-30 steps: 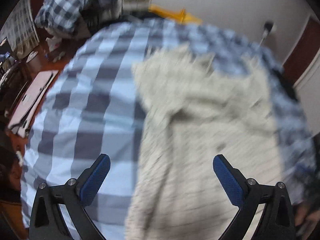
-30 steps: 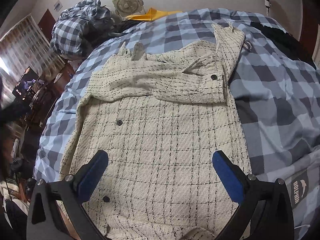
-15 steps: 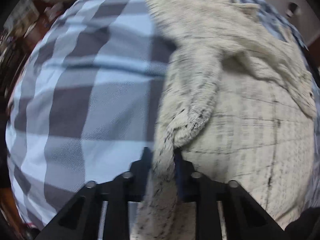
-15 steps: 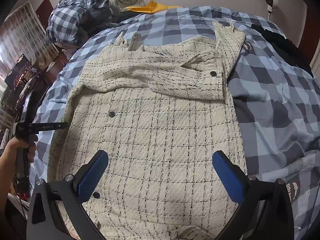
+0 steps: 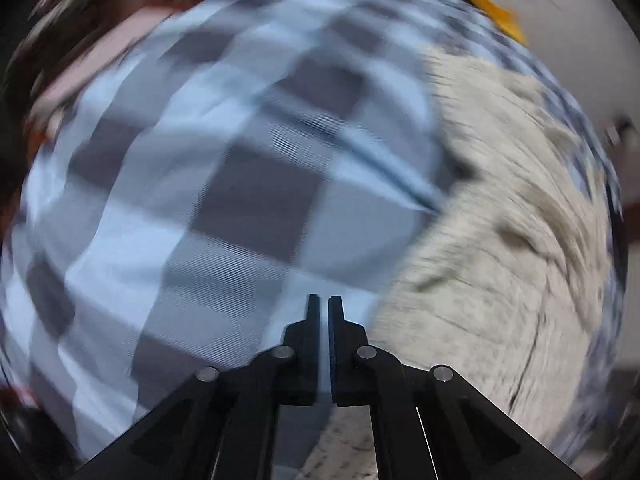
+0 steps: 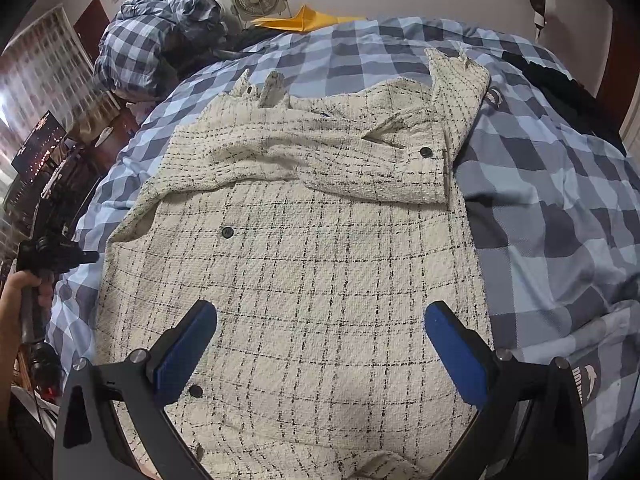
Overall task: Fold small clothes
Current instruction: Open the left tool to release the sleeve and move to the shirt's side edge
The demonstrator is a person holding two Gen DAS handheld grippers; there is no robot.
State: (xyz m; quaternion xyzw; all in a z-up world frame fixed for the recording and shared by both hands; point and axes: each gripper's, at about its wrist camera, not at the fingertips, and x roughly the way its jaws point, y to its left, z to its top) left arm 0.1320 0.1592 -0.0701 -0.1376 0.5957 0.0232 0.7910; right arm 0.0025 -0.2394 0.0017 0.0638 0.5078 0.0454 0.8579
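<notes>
Your checked bedsheet (image 6: 560, 184) spreads under both claws. The cream tweed jacket (image 6: 320, 264) lies flat directly ahead of your right gripper (image 6: 320, 344), whose jaws stand wide apart over its hem. Your left gripper (image 5: 324, 312) has just closed, its jaws together on nothing, the jacket's edge just to its right.

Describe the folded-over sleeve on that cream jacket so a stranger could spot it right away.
A blue checked bedspread covers the bed, with a cream tweed jacket spread flat on it. The sleeve lies crosswise over the jacket's upper part, rumpled, its cuff carrying one dark button.
</notes>
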